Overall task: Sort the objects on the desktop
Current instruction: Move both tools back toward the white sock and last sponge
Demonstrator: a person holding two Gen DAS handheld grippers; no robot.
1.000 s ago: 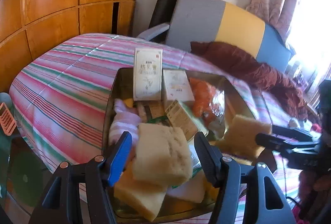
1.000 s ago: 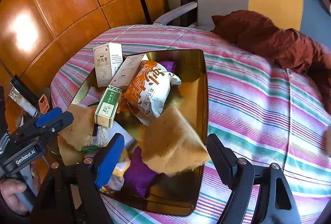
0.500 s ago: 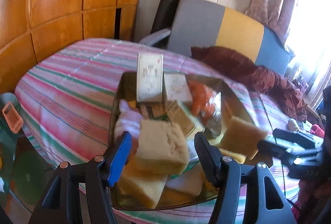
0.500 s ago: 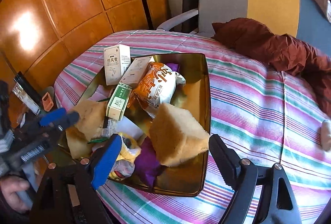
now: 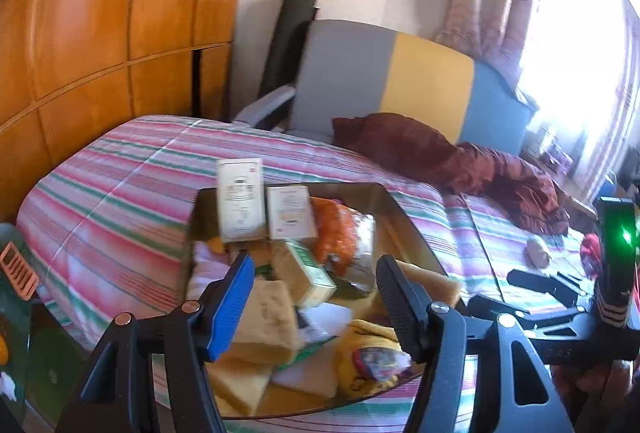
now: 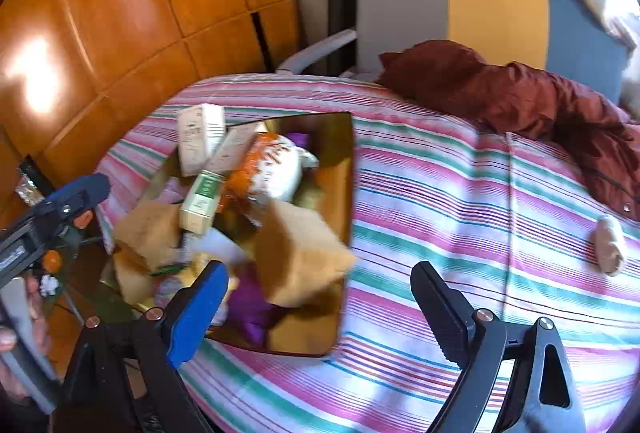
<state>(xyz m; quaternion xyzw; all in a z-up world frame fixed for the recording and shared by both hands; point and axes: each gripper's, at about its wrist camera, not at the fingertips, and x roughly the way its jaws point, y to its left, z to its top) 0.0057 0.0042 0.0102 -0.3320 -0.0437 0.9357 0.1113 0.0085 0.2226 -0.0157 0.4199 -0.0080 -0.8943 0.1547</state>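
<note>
A gold metal tray [image 6: 345, 169] [image 5: 404, 217] sits on the striped bedspread, piled with yellow sponges [image 6: 304, 253] [image 5: 268, 317], white cartons [image 5: 240, 199] [image 6: 198, 143], a green-and-cream box [image 6: 202, 201] [image 5: 310, 273], an orange snack bag [image 6: 268, 169] [image 5: 334, 233] and a purple item [image 6: 250, 307]. My left gripper [image 5: 314, 305] is open and empty, held above the tray's near end. My right gripper [image 6: 318, 317] is open and empty, above the tray's near right corner. The left gripper's blue-tipped fingers [image 6: 86, 189] show at the left of the right wrist view.
A striped bedspread [image 6: 460, 193] spreads to the right of the tray. A dark red garment [image 6: 520, 101] lies at the back. A small beige object [image 6: 608, 245] lies on the cover. A grey, yellow and blue chair back [image 5: 400, 77] and wooden panels [image 5: 100, 33] stand behind.
Both grippers have pulled back and risen from the tray, so it looks smaller and farther. Both stay open and empty. The right view has swung to the right over the bedspread.
</note>
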